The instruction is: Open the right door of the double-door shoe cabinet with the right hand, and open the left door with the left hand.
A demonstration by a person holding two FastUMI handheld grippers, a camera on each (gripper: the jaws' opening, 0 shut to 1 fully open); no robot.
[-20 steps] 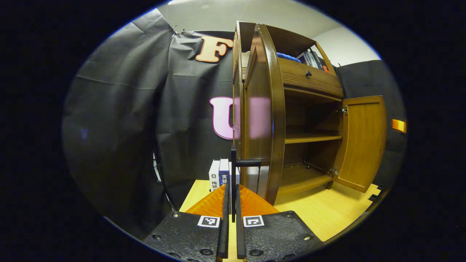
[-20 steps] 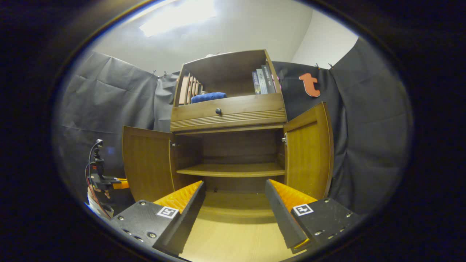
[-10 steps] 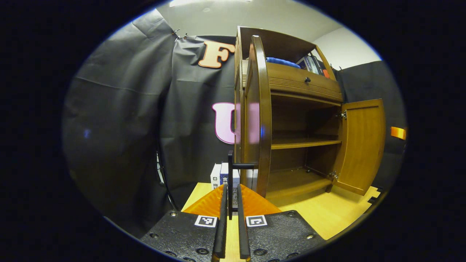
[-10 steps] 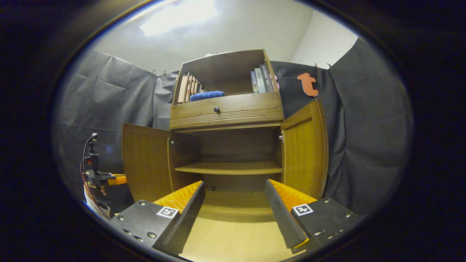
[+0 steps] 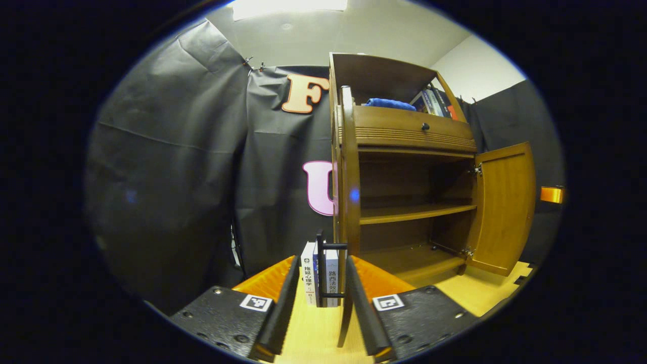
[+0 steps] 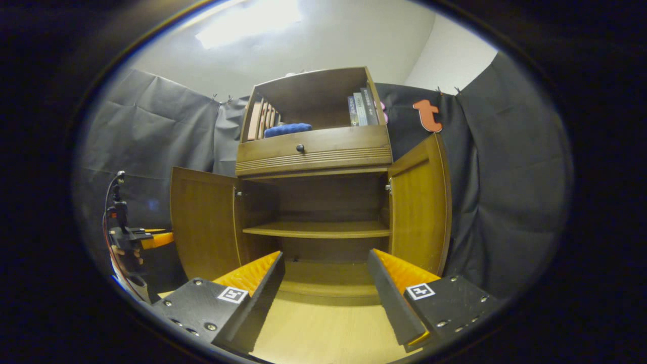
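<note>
Left gripper view: the left hand-held gripper [image 5: 320, 298] is seen with its fingers spread, the black door handle [image 5: 323, 275] standing between them and gripped by neither. The left door [image 5: 348, 202] is viewed edge-on, swung fully open; books [image 5: 317, 273] stand on the worktop [image 5: 313, 328] behind the handle. Right gripper view: the right hand-held gripper [image 6: 326, 285] is held wide apart with nothing in it, facing the shoe cabinet [image 6: 316, 151], whose right door [image 6: 419, 207] is open.
</note>
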